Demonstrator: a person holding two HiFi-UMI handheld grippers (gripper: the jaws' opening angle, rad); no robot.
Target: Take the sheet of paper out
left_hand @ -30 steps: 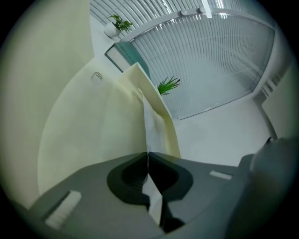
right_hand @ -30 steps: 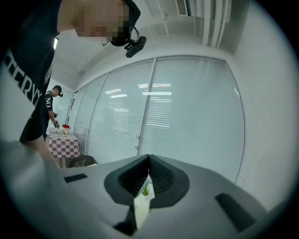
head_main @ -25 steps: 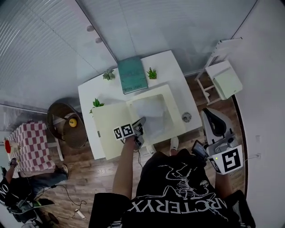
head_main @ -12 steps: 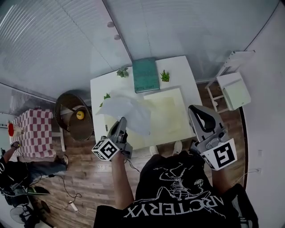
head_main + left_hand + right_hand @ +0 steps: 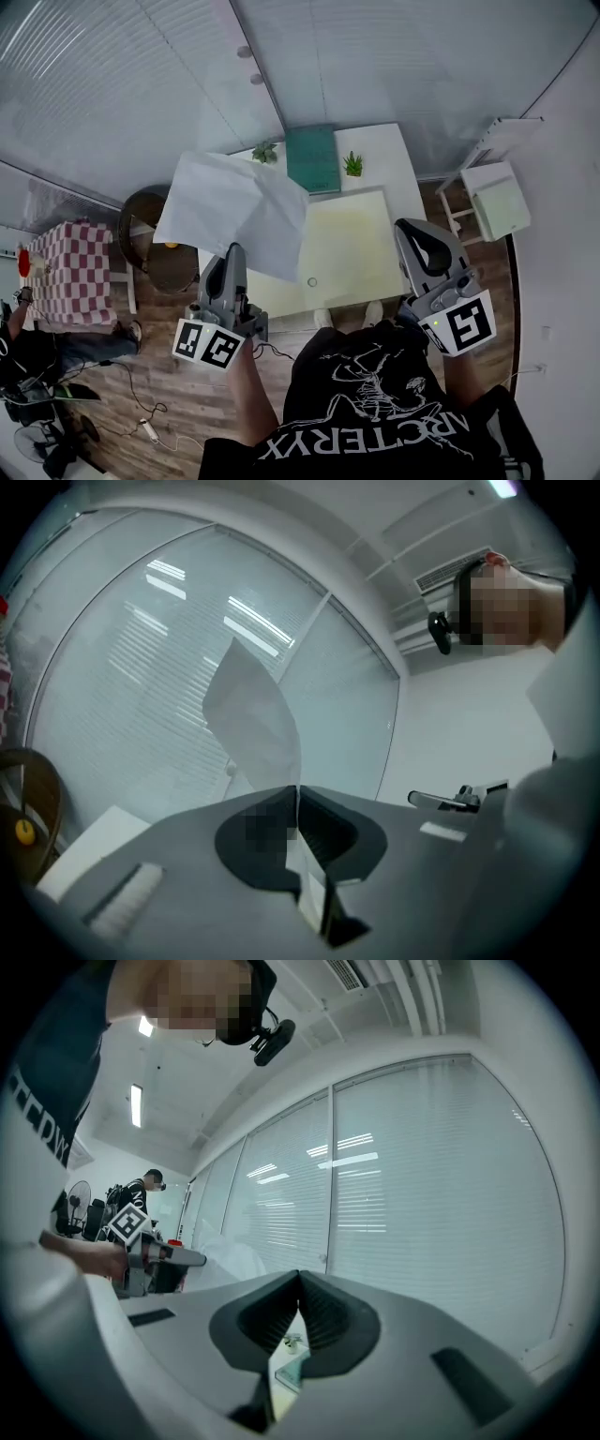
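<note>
A white sheet of paper [image 5: 234,211] hangs in the air over the left part of the white table [image 5: 398,164]. My left gripper [image 5: 232,253] is shut on its near edge and points level. In the left gripper view the sheet [image 5: 253,719] stands up from between the shut jaws of the left gripper [image 5: 297,791]. The pale yellow open folder [image 5: 352,248] lies flat on the table, its left half hidden behind the sheet. My right gripper [image 5: 414,232] hovers at the folder's right edge, shut with nothing in it. The right gripper [image 5: 300,1279] shows its jaws pressed together.
A teal book [image 5: 312,157] and two small potted plants [image 5: 352,164] [image 5: 264,150] sit at the table's far side. A small round object [image 5: 312,280] lies near the front edge. A white stool [image 5: 492,197] stands right; a round brown side table [image 5: 150,246] stands left.
My left gripper has risen and drawn back to the left with the sheet, lifting it off the folder into the air. The right gripper has shifted a little beside the folder.
</note>
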